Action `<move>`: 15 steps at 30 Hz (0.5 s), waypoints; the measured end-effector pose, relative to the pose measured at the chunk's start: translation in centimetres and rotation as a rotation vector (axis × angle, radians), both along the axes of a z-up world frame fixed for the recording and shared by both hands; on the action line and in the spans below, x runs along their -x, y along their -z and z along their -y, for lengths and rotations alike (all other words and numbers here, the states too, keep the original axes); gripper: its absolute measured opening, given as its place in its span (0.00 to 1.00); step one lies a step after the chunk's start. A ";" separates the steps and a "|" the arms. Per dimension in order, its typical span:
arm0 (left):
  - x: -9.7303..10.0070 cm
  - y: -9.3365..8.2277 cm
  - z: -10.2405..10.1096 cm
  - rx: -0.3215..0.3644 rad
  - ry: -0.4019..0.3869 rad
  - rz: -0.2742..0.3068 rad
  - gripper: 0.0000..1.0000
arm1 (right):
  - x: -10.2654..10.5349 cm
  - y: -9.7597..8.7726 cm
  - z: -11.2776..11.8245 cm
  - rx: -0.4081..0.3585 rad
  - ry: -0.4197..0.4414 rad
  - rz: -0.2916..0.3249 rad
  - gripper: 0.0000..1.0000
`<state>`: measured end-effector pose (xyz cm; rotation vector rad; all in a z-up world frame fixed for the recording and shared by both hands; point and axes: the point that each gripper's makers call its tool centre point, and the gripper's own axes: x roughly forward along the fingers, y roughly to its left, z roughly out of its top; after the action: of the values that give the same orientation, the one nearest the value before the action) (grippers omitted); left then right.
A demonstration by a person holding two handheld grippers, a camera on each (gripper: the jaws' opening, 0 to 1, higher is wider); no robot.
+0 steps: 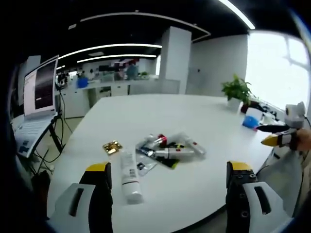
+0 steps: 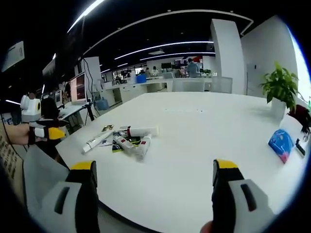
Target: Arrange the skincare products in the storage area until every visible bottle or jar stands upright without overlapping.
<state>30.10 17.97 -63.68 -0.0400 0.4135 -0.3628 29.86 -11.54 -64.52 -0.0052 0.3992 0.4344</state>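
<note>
1. Left gripper [image 1: 167, 182]: jaws spread, grasping nothing, above the near edge of the white table [image 1: 160, 111].
2. Right gripper [image 2: 153, 187]: likewise spread and unloaded.
3. Just ahead: white tube [image 1: 130, 174] lying flat, beside heaped skincare tubes [image 1: 172, 148] and a gold packet [image 1: 112, 147].
4. Far edge: potted plant [image 1: 236, 91].

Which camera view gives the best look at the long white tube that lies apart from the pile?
The left gripper view: the long white tube lies close, between that gripper's jaws, its whole length visible. In the right gripper view the same tube is far, small and foreshortened beside the pile.
</note>
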 end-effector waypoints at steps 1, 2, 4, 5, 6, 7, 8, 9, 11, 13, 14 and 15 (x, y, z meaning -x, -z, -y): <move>-0.1 0.0 0.0 0.000 0.000 -0.002 0.96 | 0.0 0.0 0.0 0.003 0.001 0.000 0.97; -0.1 0.1 0.0 -0.002 -0.001 -0.003 0.96 | 0.0 0.0 0.1 0.003 0.002 0.000 0.97; -0.2 0.2 -0.1 -0.004 -0.004 -0.012 0.96 | -0.1 0.0 0.1 0.000 0.004 0.000 0.98; -0.2 0.2 -0.1 -0.005 -0.005 -0.015 0.96 | -0.1 0.0 0.1 0.002 0.006 0.000 0.98; -0.2 0.2 -0.2 -0.007 -0.007 -0.015 0.96 | -0.1 0.0 0.1 0.002 0.006 -0.001 0.98; -0.3 0.2 -0.2 -0.005 -0.010 -0.015 0.96 | -0.1 0.0 0.1 0.000 0.006 0.000 0.98; -0.4 0.2 -0.2 -0.004 -0.013 -0.016 0.96 | -0.2 0.0 0.1 0.000 0.007 0.001 0.98; -0.4 0.2 -0.3 -0.002 -0.016 -0.017 0.96 | -0.2 0.0 0.2 0.002 0.009 0.001 0.98; -0.6 0.2 -0.4 0.004 -0.022 -0.021 0.96 | -0.2 0.0 0.2 0.003 0.010 -0.002 0.98; -0.7 0.3 -0.4 0.006 -0.023 -0.026 0.96 | -0.2 0.1 0.2 0.006 0.010 -0.005 0.98; -0.7 0.4 -0.5 0.006 -0.025 -0.030 0.96 | -0.2 0.1 0.2 0.006 0.009 -0.006 0.98; -0.8 0.4 -0.5 0.004 -0.026 -0.033 0.96 | -0.2 0.1 0.2 0.007 0.009 -0.006 0.98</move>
<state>30.92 18.46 -64.11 -0.0551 0.4451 -0.3379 30.05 -11.72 -64.62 -0.0090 0.4061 0.4238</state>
